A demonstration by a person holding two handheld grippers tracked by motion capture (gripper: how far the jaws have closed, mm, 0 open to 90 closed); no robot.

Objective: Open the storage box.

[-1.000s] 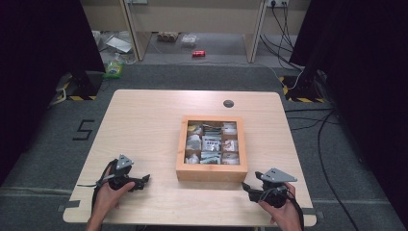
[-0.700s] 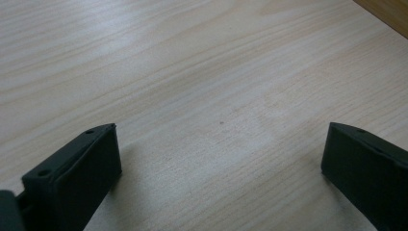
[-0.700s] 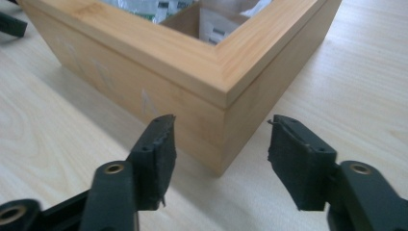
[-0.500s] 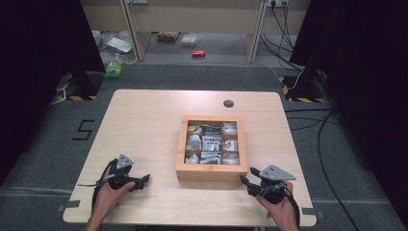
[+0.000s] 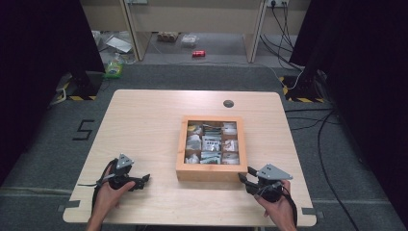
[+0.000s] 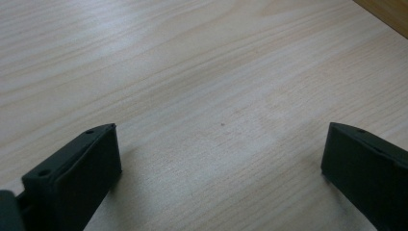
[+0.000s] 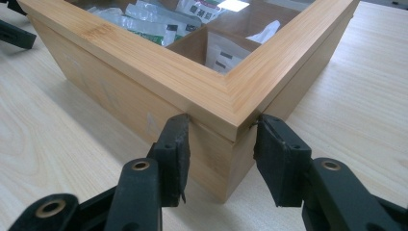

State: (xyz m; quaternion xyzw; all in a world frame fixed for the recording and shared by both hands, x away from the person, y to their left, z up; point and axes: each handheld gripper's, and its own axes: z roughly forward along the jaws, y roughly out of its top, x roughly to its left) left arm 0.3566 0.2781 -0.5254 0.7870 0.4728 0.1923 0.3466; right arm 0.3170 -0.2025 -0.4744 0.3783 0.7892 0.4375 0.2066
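Bamboo-coloured wood makes up the box (image 5: 211,172), which sits on the table (image 5: 144,125) a little right of its middle, towards the person's edge. Its lid is a wooden frame around a clear pane, and through the pane show compartments holding small packets (image 5: 210,143) in white, green and grey wrappers.

At the box's near right corner stands the right gripper (image 5: 246,177), held in the person's right hand (image 5: 276,204). In the right gripper view the right gripper (image 7: 220,139) has that corner between its two black jaws, one jaw lying against each side wall just under the lid's overhang. The jaws have just been closing, and both pads now look to be touching the wood at about half their spread. The box rests flat on the table.

Well apart, near the table's front left, the left gripper (image 5: 143,179) lies low over the bare tabletop in the person's left hand (image 5: 109,195), pointing toward the box. In the left gripper view the left gripper (image 6: 219,159) has its jaws spread wide with nothing between them but pale wood grain.

A small dark round disc (image 5: 228,103) sits in the tabletop beyond the box, near the far edge. Grey carpet (image 5: 192,77) surrounds the table.
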